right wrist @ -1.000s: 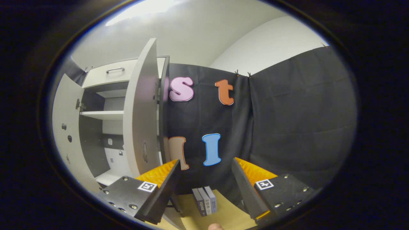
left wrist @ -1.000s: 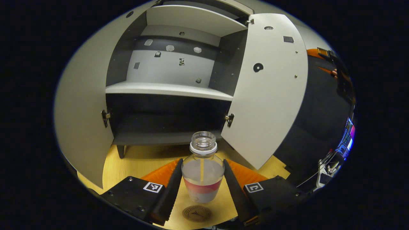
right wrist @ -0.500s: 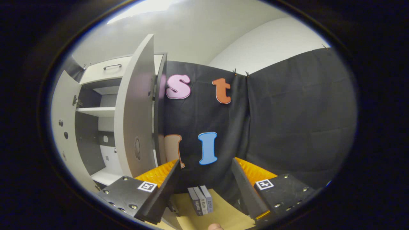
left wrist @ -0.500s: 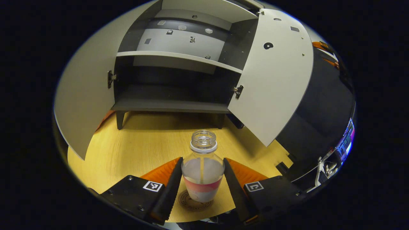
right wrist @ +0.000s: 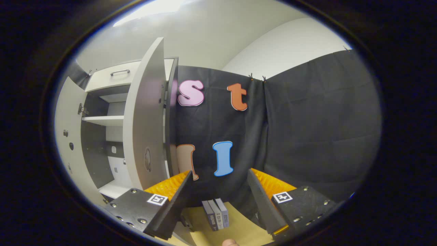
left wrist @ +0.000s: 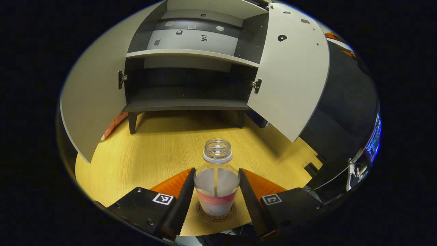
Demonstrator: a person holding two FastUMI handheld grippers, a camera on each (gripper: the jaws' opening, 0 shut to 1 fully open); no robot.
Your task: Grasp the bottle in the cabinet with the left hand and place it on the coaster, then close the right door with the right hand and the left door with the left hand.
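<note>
Clear plastic, the bottle [left wrist: 216, 181] stands at six o'clock over the coaster [left wrist: 216, 212], pinched between the left gripper [left wrist: 216, 201] fingers for setting down, while the right gripper [right wrist: 218, 201], fingers spread, waits near the right door [right wrist: 143, 119].

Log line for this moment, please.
phase: placing | left gripper: shut on bottle, over coaster | right gripper: open, idle | cabinet doors: both open
</note>
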